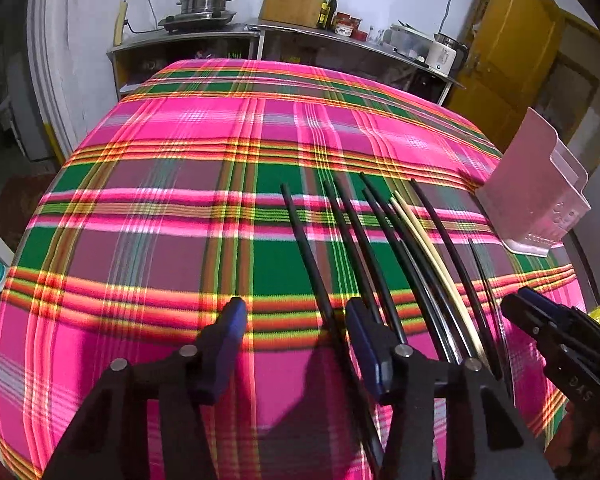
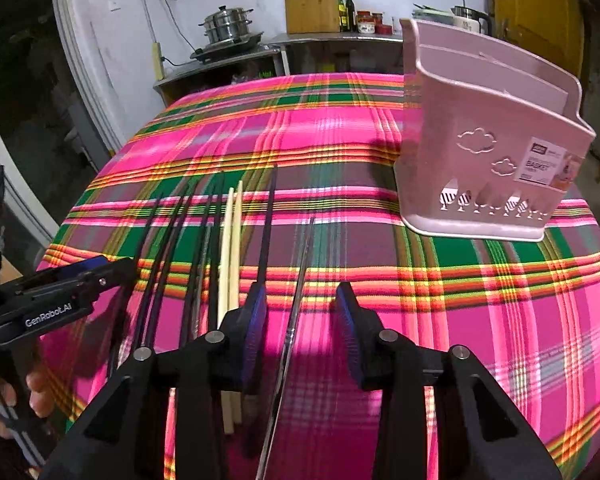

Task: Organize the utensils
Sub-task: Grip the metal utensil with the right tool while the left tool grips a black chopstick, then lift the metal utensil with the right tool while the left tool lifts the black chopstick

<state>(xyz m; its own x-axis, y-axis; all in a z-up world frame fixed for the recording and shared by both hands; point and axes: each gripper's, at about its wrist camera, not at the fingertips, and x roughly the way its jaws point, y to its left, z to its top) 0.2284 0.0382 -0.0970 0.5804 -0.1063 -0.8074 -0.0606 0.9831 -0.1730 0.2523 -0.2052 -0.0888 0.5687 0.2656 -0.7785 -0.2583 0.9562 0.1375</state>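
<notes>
Plaid cloth [image 1: 180, 240], L gripper [image 1: 296, 320] fingers apart round black chopstick [image 1: 304, 248], R gripper [image 2: 302, 308] fingers apart round metal chopstick [image 2: 300, 280].

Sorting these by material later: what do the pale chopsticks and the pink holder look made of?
Pale chopsticks: probably bamboo or light wood, matte cream, no shine. Pink holder: moulded plastic, smooth with a slight sheen, embossed clouds and cut-out drain slots.

woven cloth, slick sticks, pink plastic

plaid tablecloth [image 1: 140, 240] looks woven and matt. black chopsticks [image 1: 312, 248] at one o'clock shine like smooth plastic; the pale chopsticks [image 2: 230, 248] look like matt wood. thin metal chopstick [image 2: 300, 280] gleams. pink utensil basket [image 2: 484, 152] at two o'clock: satin moulded plastic, paper label [image 2: 544, 164].
</notes>
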